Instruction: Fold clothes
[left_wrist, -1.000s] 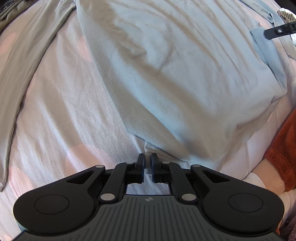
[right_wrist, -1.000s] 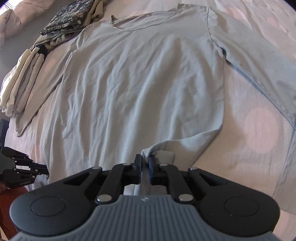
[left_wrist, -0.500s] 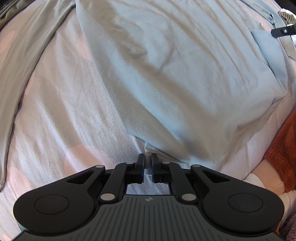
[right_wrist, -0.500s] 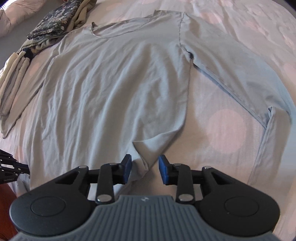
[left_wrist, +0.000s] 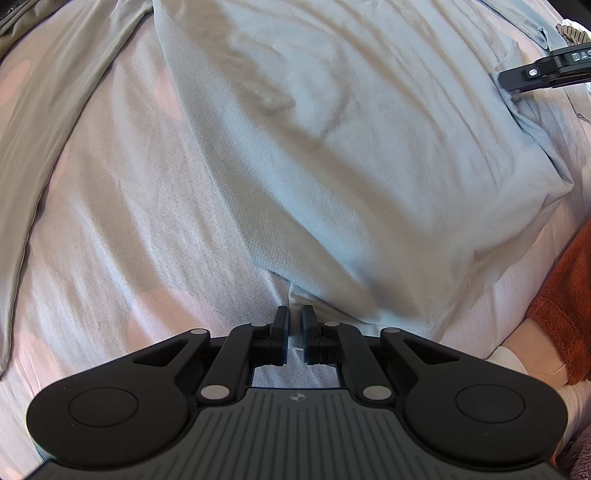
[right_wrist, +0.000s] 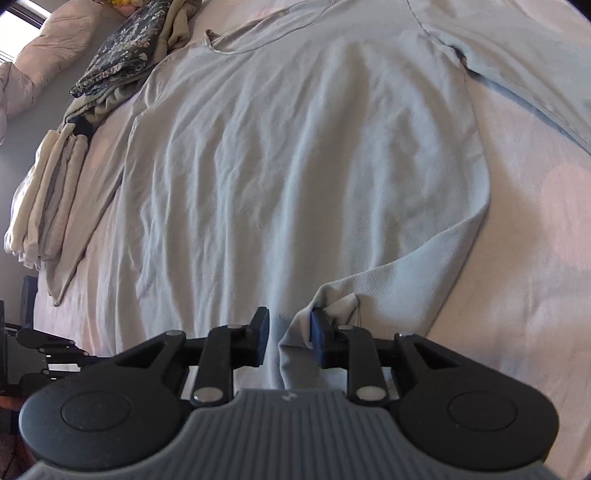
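Left tool (left_wrist: 294, 334): pinched shut on shirt (left_wrist: 332, 147) hem, lower centre.
Right tool (right_wrist: 287, 339): parted, hem corner loose between.
Bed (right_wrist: 535, 258): bare sheet right; folded clothes (right_wrist: 44, 206) upper left.

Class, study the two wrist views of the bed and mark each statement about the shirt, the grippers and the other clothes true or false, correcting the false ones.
1. The left gripper is shut on the hem of the light blue long-sleeved shirt. True.
2. The right gripper is clamped tight on the shirt. False: its jaws stand apart, with a folded hem corner against one pad.
3. The shirt lies spread on the pink bedsheet. True.
4. The folded beige clothes lie on top of the shirt. False: they sit beside it.
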